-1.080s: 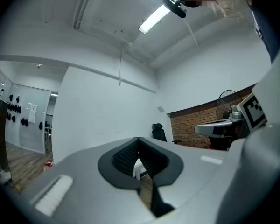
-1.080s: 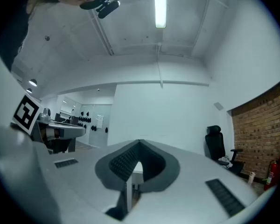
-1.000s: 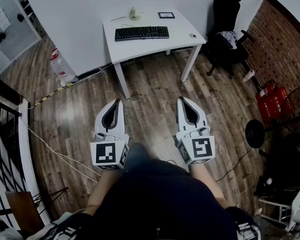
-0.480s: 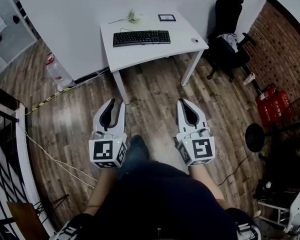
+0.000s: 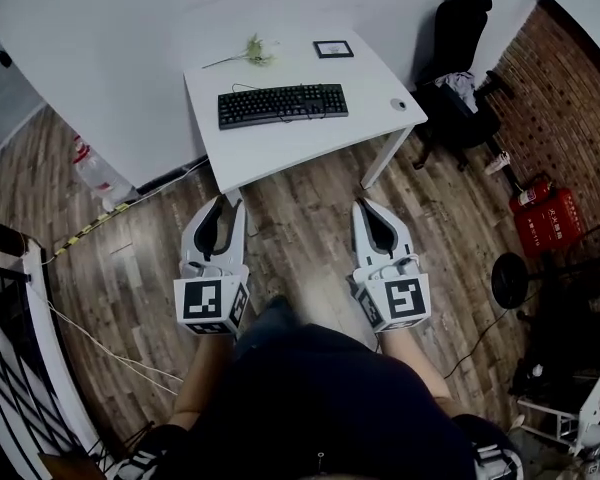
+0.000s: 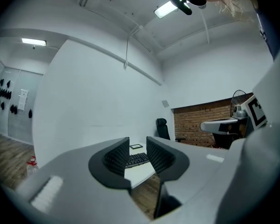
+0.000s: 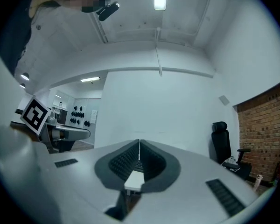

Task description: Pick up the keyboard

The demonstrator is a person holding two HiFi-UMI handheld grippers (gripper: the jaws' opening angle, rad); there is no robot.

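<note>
Black against a white tabletop (image 5: 310, 148), the keyboard (image 5: 283, 105) lies flat ahead of both claws and well apart from them. It is beyond the tips of the left claw (image 5: 227, 204) and a little to that claw's right, and ahead and to the left of the right claw (image 5: 366, 206). Neither claw touches it.

The left claw is partly open: its jaws have just been opening, and a narrow gap stands between the ribbed pads with nothing in it. Through that gap the left gripper view shows the far-off keyboard and the tabletop's edge. The right claw is closed, pads pressed together with only a thin seam between them, and it holds nothing.

Both claws point level and forward over the wooden floor (image 5: 310, 233), side by side, the person's arms behind them.

Further off than the keyboard, near the tabletop's back edge, lie a small framed picture (image 5: 333, 49) and a green sprig (image 5: 252, 50). A mouse (image 5: 399, 104) sits to the keyboard's right — ahead of the right claw and slightly to its right. Beyond the right claw, past the tabletop's corner, stands a black office chair (image 5: 460, 38) beside a brick wall (image 5: 570, 98).
</note>
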